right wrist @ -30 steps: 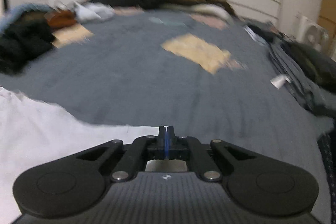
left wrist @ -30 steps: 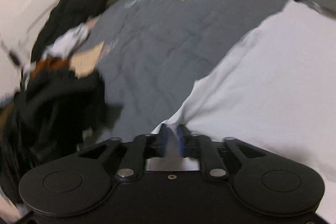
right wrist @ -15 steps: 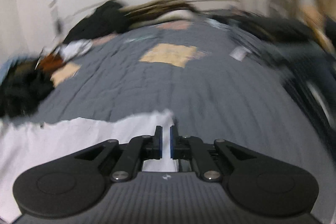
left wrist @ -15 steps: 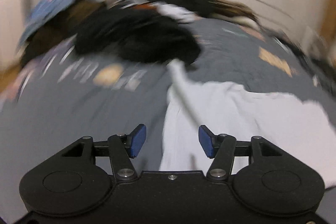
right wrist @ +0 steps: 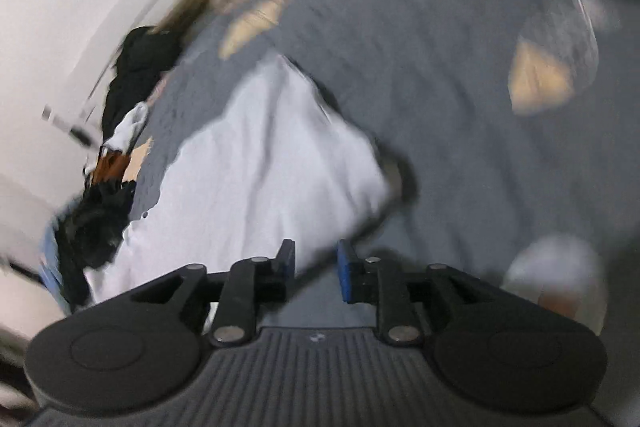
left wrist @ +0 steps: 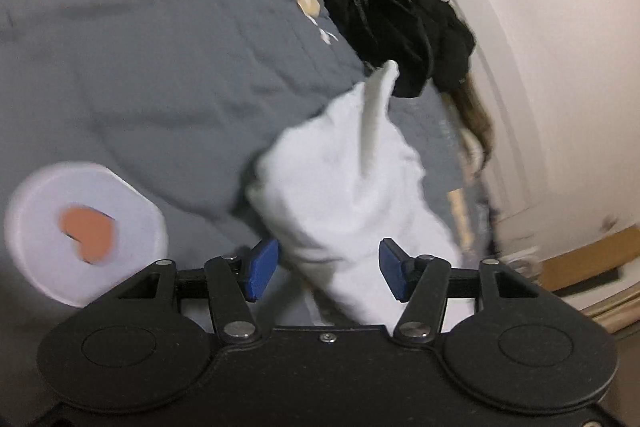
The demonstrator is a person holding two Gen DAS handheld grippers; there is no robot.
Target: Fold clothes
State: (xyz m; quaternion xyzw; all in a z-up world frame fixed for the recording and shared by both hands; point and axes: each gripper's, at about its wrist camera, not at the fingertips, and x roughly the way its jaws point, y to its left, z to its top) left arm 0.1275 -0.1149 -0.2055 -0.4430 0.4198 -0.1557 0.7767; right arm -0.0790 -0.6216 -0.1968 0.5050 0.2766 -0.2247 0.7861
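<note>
White garment [left wrist: 352, 187] lay on the grey bed [left wrist: 140, 67], running lengthwise from both claws toward the black clothes pile [left wrist: 400, 15]. We saw left claw [left wrist: 324, 269] opening, spread around cloth; right claw [right wrist: 316, 269] opening, cloth edge between, unpinched.

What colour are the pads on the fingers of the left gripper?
Blue. The pads on the left gripper show best in the left wrist view.
</note>
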